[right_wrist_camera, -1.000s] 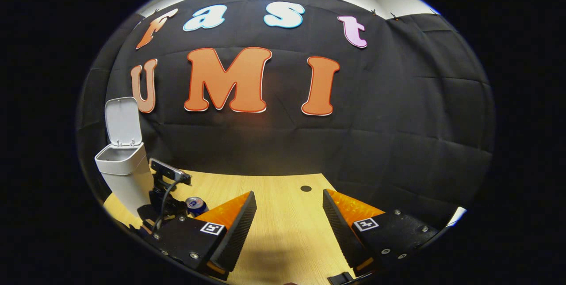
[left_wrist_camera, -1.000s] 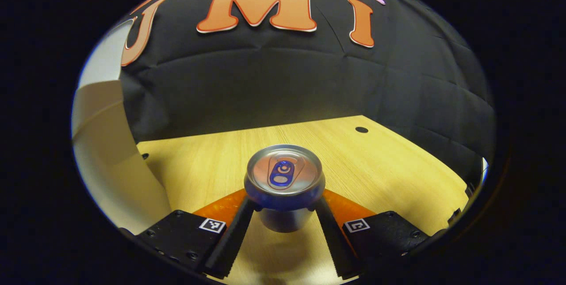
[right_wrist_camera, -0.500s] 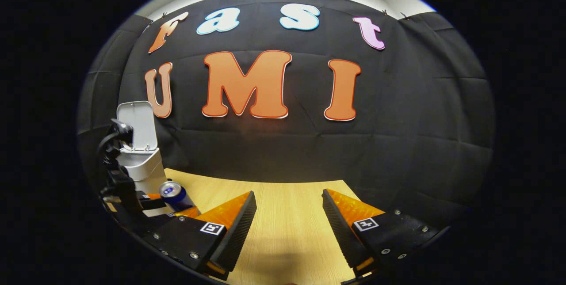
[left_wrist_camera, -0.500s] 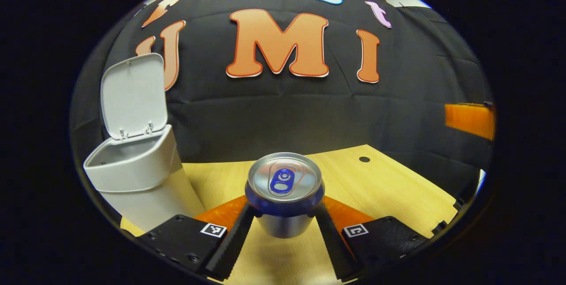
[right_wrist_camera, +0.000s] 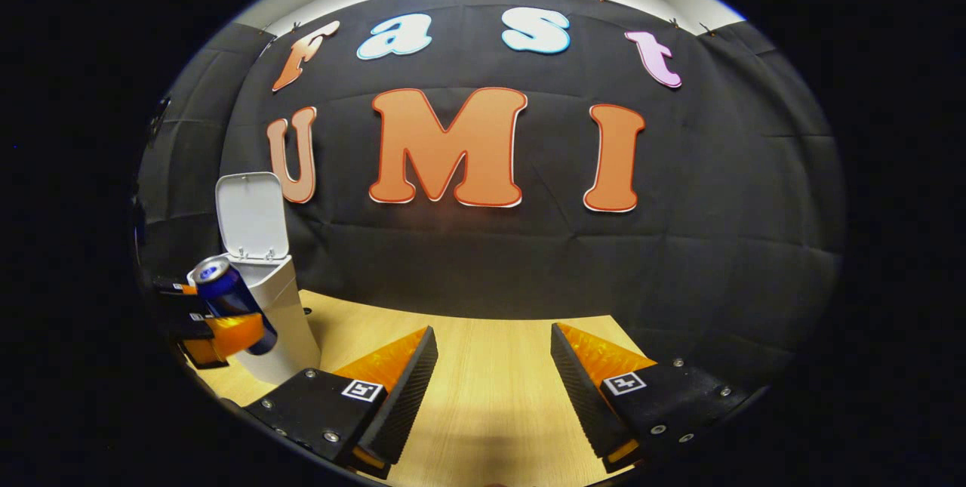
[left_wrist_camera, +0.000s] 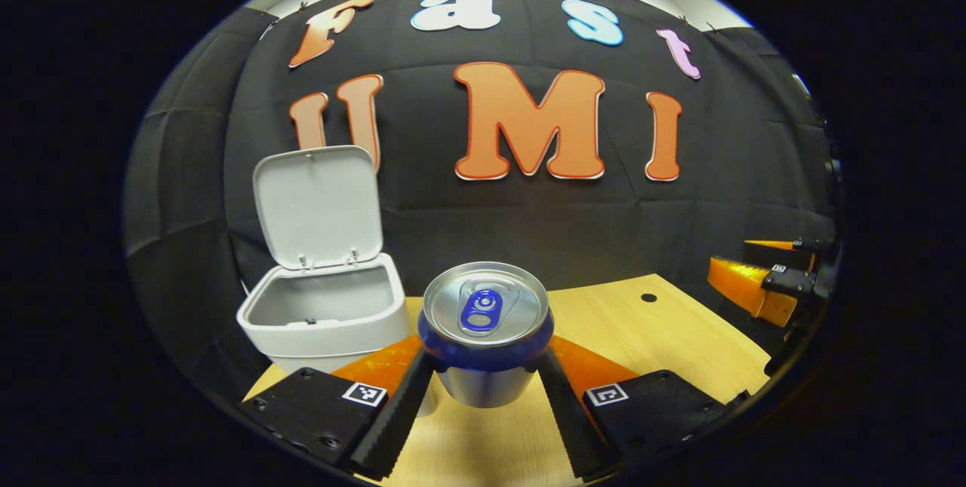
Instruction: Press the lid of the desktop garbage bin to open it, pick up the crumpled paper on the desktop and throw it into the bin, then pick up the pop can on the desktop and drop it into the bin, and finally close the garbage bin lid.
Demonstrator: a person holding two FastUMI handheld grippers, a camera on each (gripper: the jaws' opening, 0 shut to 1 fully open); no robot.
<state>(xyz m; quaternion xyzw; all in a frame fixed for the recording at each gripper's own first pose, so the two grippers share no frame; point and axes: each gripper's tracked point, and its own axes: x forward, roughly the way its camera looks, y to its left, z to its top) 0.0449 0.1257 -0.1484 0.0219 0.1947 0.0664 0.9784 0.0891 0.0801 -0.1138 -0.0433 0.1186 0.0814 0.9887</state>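
Left gripper is squeezing my pop can, lifting it higher now, nearing the open bin; right gripper is waiting wide open.

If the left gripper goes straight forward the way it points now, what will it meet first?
Probably the black cloth wall. The left gripper, shut on the can, points past the open bin, which stands to the left of its line. Depth is hard to judge.
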